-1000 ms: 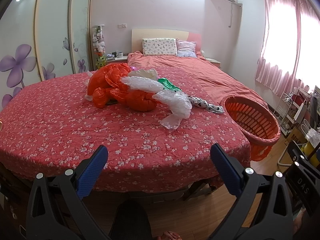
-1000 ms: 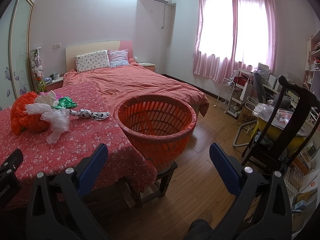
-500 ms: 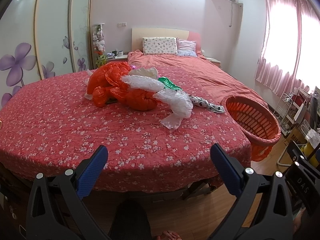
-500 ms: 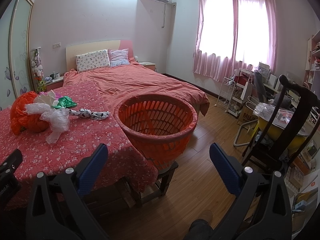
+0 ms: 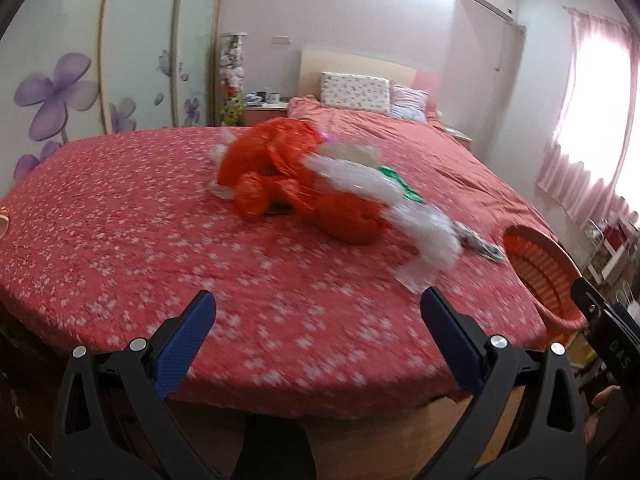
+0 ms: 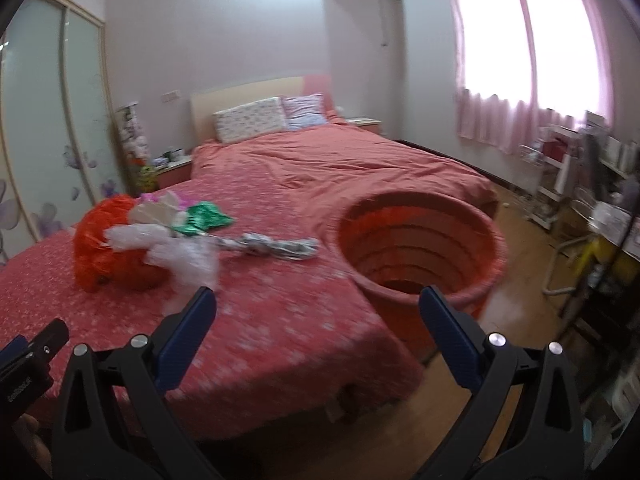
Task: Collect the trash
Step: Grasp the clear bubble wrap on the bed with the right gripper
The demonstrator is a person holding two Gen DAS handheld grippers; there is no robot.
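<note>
Red floral bedspread (image 5: 160,240), basket (image 6: 420,248) at its edge.

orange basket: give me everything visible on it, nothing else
The orange basket is a round plastic laundry-style bin with slatted, ribbed walls and a thick rolled rim. It stands upright, mouth open, and looks empty as far as its inside shows. It sits right at the corner of the floral red tablecloth; its base is hidden. Neither claw touches it.
</note>
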